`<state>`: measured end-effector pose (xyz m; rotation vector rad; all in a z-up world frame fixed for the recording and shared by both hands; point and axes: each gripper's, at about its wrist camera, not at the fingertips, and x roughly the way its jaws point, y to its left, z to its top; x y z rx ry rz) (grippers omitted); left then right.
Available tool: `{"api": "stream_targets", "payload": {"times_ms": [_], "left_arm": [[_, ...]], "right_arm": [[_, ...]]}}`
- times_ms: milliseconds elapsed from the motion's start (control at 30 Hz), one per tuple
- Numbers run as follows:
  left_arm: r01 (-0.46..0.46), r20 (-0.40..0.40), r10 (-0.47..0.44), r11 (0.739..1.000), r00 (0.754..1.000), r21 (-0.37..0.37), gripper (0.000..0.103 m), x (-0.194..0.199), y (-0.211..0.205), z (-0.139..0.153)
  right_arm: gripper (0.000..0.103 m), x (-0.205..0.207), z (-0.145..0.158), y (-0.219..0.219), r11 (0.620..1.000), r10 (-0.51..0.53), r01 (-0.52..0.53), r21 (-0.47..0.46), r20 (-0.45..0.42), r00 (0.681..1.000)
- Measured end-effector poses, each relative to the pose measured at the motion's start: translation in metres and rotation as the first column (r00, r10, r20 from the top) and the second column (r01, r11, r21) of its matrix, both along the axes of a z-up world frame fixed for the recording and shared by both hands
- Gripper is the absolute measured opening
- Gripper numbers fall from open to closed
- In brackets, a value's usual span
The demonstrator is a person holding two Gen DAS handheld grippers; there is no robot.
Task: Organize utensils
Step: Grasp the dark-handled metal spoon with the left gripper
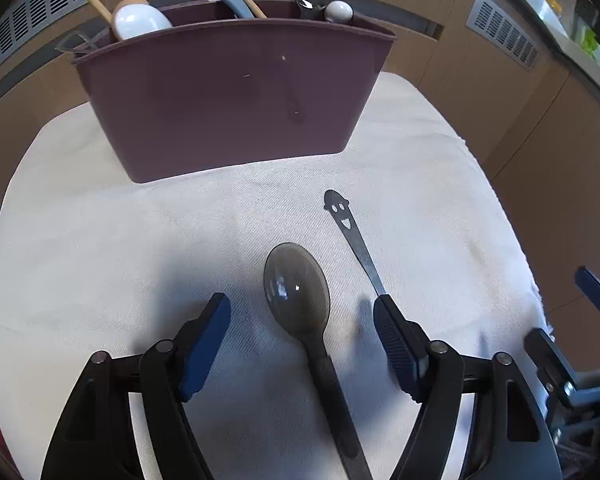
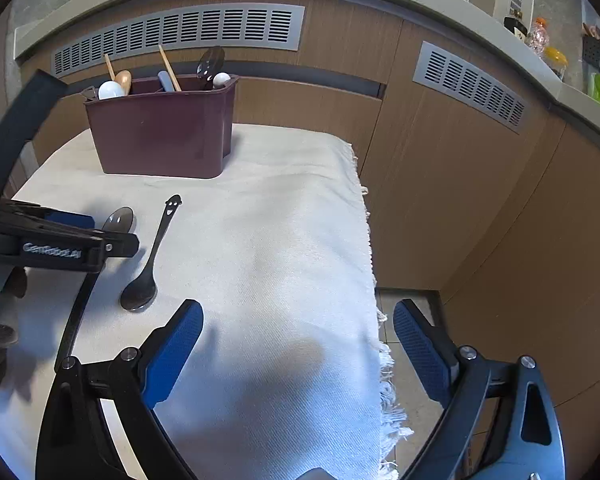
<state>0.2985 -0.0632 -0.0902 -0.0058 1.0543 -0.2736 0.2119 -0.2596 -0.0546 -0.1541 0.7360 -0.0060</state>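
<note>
The left gripper (image 1: 302, 332), jaws spread and touching nothing, is straddling the translucent grey spoon (image 1: 300, 292) lying on the cloth-covered surface (image 1: 100, 240), handle running near, bowl pointing far toward the maroon utensil caddy (image 1: 228, 100), while the right gripper (image 2: 296, 344) is hanging empty, spread wide, farther right.

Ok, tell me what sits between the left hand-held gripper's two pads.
The translucent grey spoon lies on the white cloth between the open pads of the left hand-held gripper, touching neither. The left wrist view shows it.

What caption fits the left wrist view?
Open left gripper straddling a translucent grey spoon on the white cloth, maroon utensil caddy behind.
</note>
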Motion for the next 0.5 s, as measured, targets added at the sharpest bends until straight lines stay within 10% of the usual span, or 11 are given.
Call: {"api": "stream_targets", "payload": {"times_ms": [200, 500], "left_arm": [[0.0, 0.051, -0.002, 0.999, 0.999, 0.051, 0.035, 0.001, -0.006, 0.0], [0.032, 0.155, -0.046, 0.995, 0.987, 0.094, 0.035, -0.034, 0.025, 0.017]], "right_arm": [[0.097, 0.0, 0.005, 0.001, 0.999, 0.009, -0.009, 0.051, 0.009, 1.0], [0.1, 0.047, 0.012, 0.041, 0.982, 0.13, -0.122, 0.145, -0.046, 0.99]]}}
